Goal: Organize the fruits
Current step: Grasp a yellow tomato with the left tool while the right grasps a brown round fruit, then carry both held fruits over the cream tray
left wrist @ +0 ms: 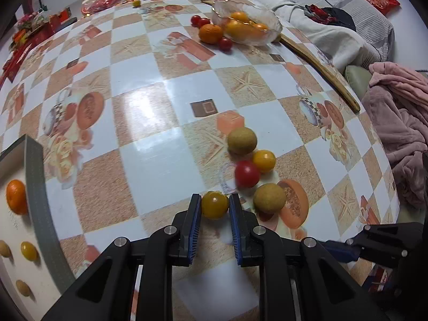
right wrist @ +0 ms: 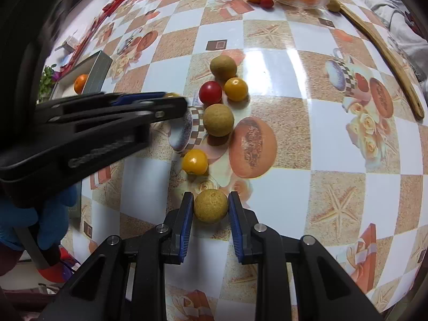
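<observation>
While a tray (left wrist: 34,187) with an orange (left wrist: 16,196) and small fruits is seen at far left, the left gripper (left wrist: 215,206) is recorded pinching a yellow tomato (left wrist: 214,205) between its blue pads, low over the checkered table (left wrist: 149,101). Just right, a red tomato (left wrist: 247,174) and brown round fruits are noted loose. Further right, the right gripper (right wrist: 210,206) is clamped on a brown fruit (right wrist: 210,206). A glass bowl (left wrist: 270,17) of oranges is noted far back.
</observation>
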The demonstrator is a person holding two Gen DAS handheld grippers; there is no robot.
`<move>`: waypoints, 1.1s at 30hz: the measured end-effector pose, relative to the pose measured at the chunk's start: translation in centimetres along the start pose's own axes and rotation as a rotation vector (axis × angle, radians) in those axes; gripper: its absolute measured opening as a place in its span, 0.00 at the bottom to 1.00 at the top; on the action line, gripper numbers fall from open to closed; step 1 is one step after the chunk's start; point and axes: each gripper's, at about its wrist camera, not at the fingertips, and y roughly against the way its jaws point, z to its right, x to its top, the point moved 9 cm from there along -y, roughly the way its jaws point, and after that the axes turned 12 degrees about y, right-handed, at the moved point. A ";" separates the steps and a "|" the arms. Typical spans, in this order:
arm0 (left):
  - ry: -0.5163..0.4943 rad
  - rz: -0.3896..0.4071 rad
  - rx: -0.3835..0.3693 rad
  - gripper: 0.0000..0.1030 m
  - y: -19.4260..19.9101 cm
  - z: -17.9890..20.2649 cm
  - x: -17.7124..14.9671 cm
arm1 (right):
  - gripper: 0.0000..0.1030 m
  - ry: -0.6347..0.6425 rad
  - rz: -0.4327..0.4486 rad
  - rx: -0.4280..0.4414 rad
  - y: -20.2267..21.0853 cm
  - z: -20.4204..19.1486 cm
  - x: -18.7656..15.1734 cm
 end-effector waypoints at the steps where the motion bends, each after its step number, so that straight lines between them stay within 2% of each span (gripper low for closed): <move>1: 0.006 0.003 0.005 0.22 0.4 -0.4 -0.2 | 0.28 -0.003 0.002 0.001 0.3 0.2 -0.1; 9: 0.082 0.040 0.033 0.22 3.7 -3.5 -1.0 | 0.28 -0.011 0.015 0.012 1.4 0.1 0.5; 17: 0.175 0.072 0.090 0.22 6.5 -8.3 -2.9 | 0.28 0.032 0.019 0.018 1.9 -1.5 2.5; 24: 0.274 0.104 0.140 0.22 8.8 -13.2 -4.5 | 0.28 0.105 0.016 0.032 1.4 -4.8 4.9; 33: 0.416 0.128 0.209 0.22 10.5 -19.7 -7.7 | 0.28 0.234 0.013 0.093 0.3 -11.7 8.6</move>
